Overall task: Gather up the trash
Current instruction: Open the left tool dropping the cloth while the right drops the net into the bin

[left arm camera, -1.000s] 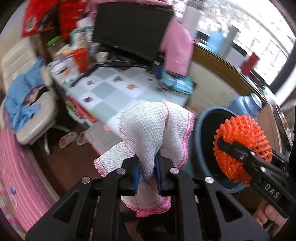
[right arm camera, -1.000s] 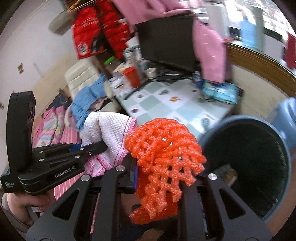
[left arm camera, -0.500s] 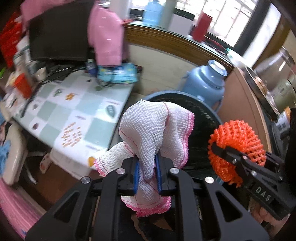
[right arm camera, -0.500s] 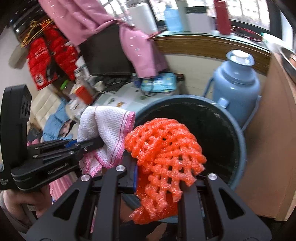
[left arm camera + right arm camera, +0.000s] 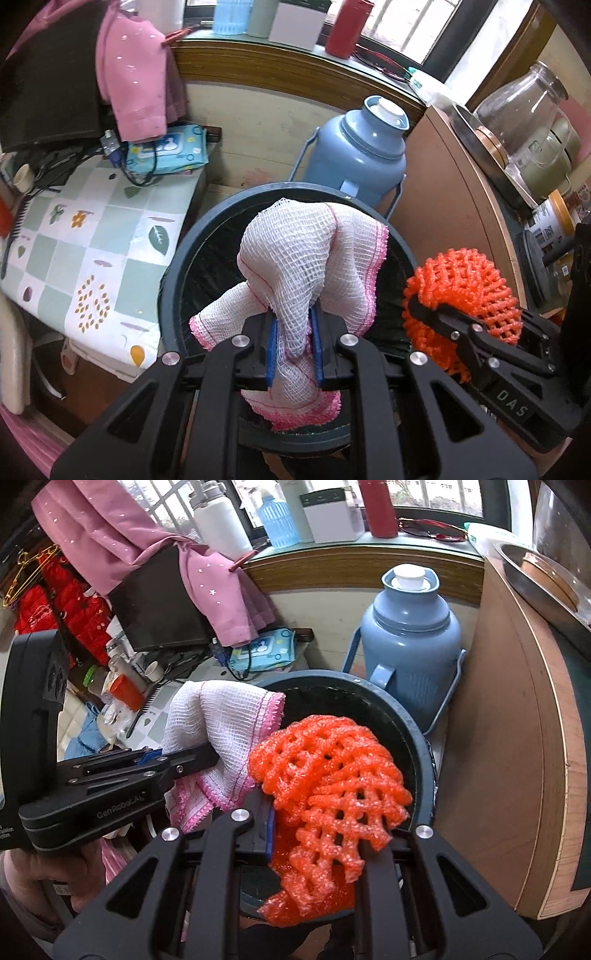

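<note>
Fingers of left gripper [image 5: 293, 349] clamp white mesh cloth [image 5: 314, 266]; right gripper [image 5: 314, 843] pinches orange foam net [image 5: 328, 782]. Both items hang over dark bin [image 5: 173, 280] mouth. Step: drop-off. Next: spread both jaws, 2 pieces fall inside.
</note>
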`<state>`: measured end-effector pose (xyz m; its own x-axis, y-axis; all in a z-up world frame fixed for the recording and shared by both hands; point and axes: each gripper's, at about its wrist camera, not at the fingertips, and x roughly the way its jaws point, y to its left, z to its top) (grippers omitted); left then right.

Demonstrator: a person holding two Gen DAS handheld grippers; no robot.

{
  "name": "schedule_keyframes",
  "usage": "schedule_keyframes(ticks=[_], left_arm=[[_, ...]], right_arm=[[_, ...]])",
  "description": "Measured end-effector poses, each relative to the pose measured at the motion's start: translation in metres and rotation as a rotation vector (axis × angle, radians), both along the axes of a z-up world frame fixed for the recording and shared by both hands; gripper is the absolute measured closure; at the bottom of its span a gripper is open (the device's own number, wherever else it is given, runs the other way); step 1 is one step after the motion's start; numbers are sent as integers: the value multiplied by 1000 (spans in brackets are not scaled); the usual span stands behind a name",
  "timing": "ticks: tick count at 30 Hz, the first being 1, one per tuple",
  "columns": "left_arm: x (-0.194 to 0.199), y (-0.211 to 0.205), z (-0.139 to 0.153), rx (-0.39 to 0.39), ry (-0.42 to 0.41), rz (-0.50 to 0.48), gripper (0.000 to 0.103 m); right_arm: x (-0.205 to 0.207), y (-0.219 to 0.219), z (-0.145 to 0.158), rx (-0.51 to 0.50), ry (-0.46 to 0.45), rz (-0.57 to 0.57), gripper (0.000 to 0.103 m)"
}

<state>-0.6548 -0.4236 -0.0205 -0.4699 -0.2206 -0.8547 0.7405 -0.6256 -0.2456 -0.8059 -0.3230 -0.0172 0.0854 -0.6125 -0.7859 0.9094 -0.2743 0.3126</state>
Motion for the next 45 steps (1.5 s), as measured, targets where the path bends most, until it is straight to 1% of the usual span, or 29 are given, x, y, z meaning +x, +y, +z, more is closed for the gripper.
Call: schedule_keyframes(ticks=[3,5,6,8,9,11,12,14,15,17,18,19,20,21,27,29,32,33,35,37,45], left_arm=[[-4,-2,-1,6,10,-19,85],[-6,-5,-2,12,15,-26,80],[-6,-6,-3,13,17,-27,80],[-6,-8,-3,15,17,-26,80],[-6,-10,-4,17,16,-27,80],[-6,-11,-5,19,15,-28,80],[-6,-13,-6,21,15,-27,79],[-6,-14,-6,23,16,-27,78],[-7,-15,-6,23,18,-28,78],[-8,-16,-7,22,19,-29,72],[-7,-16,-7,22,20,-28,70],[-8,-17,-7,21,23,-28,68],[-8,-18,-8,22,24,-28,67],[-9,-18,-8,22,24,-30,67],[-11,-20,-10,21,19,-27,54],[-10,-20,-11,19,15,-20,45],[-10,-22,-12,24,15,-12,38],[-10,-22,-12,22,15,-11,37],[-11,-21,-12,12,13,-8,29],[-12,-20,-10,5,21,-10,24],[-16,-13,-6,-20,20,-25,18]], right_arm=[[-1,-4,-5,17,-8,-11,84],[-1,-8,-9,30,-22,-10,80],[0,-10,-10,31,-25,-9,78],[2,-12,-11,30,-15,-8,68],[4,-13,-11,28,-11,-7,67],[5,-14,-11,29,-8,-10,60],[6,-14,-11,30,-8,-13,59],[5,-13,-11,29,-2,-25,50],[5,-13,-11,29,0,-31,48],[3,-11,-11,30,4,-46,35],[2,-10,-11,28,5,-56,32],[0,-9,-10,28,4,-64,26],[-1,-8,-10,27,2,-76,22],[-2,-7,-10,26,0,-82,21],[-6,-4,-13,45,-19,-104,19],[-6,-4,-14,48,-22,-108,19],[-7,-2,-13,50,-15,-116,19],[-7,-1,-12,49,-10,-118,19],[-7,0,-11,48,-2,-121,19],[-7,3,-10,47,5,-125,19],[-10,14,-7,40,12,-148,18]])
